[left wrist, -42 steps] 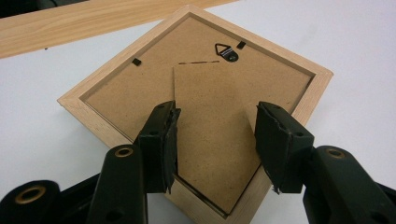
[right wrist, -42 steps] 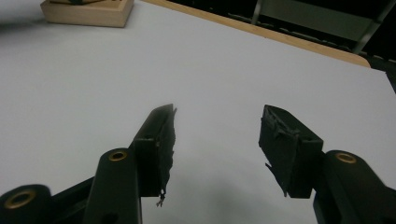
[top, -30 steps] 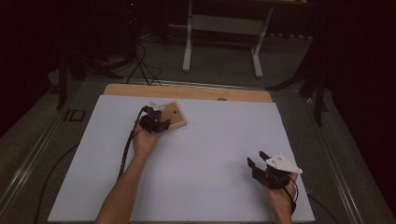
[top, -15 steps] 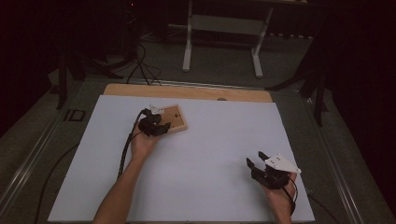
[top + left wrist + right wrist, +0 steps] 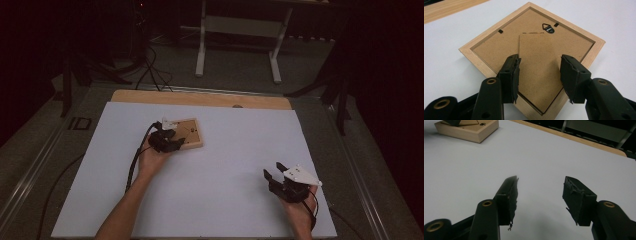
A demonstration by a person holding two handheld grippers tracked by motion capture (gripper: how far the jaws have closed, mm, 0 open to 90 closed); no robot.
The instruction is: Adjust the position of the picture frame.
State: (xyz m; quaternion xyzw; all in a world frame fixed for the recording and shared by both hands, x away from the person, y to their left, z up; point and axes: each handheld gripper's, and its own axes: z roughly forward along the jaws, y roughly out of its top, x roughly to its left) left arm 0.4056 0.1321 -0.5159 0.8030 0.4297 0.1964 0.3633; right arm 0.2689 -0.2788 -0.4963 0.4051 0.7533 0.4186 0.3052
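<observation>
High view: left claw [image 5: 167, 140] poised at a face-down picture frame [image 5: 189, 134] on the white worktop [image 5: 225, 170]. Left gripper view: jaws wide, straddling the easel flap [image 5: 540, 72], ungripped; next, probably, closing on it. Right gripper view: right claw [image 5: 540, 195] wide, empty, well apart.

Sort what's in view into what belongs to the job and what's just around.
In the job:
- picture frame, lying back up
- left gripper, jaws open over its stand flap

Just around:
- right gripper, open above the bare white table
- metal stand on the floor behind
</observation>
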